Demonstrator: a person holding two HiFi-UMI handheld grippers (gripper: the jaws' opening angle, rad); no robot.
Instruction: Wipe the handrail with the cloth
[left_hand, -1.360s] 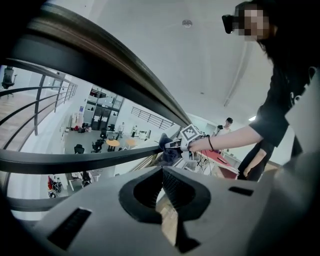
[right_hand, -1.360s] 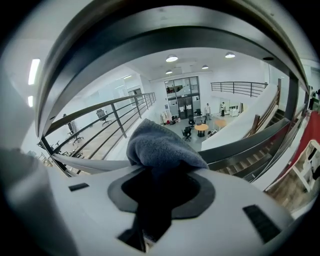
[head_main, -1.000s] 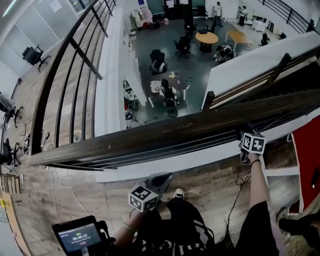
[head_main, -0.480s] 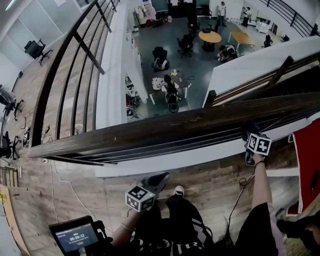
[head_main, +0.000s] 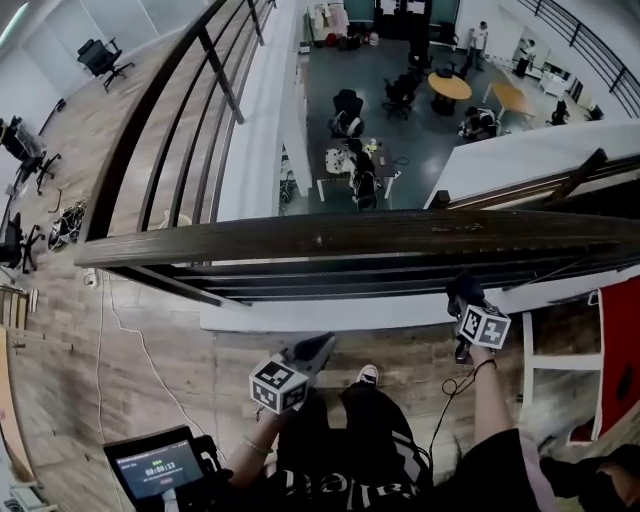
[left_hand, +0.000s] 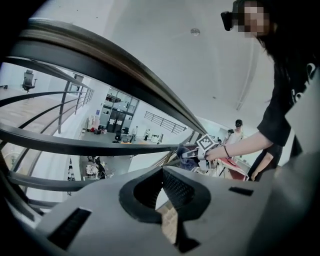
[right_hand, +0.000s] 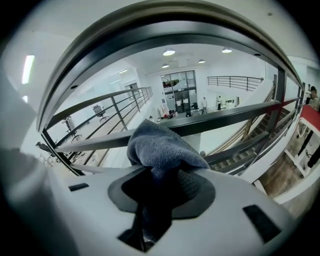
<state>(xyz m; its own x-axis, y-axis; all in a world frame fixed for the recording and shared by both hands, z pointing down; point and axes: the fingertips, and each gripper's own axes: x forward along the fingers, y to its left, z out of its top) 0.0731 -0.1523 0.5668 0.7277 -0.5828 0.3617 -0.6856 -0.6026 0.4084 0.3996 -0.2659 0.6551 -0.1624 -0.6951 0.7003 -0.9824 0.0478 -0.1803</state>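
The dark wooden handrail runs left to right across the head view, with the floor below far beneath it. My right gripper is shut on a grey-blue cloth, held just under the rail's near side by the metal bars. In the right gripper view the cloth bunches out of the right gripper, and the handrail arcs overhead. My left gripper hangs lower, near my body, shut and empty. In the left gripper view the left gripper points at the handrail from below.
Dark metal bars run under the rail. A tablet with a timer sits at lower left. A white frame and a red panel stand at right. A cable trails over the wooden floor.
My right gripper with the cloth has moved left along the rail and now sits lower against it. The head view has swung, so the rail looks more level. The left gripper has barely moved.
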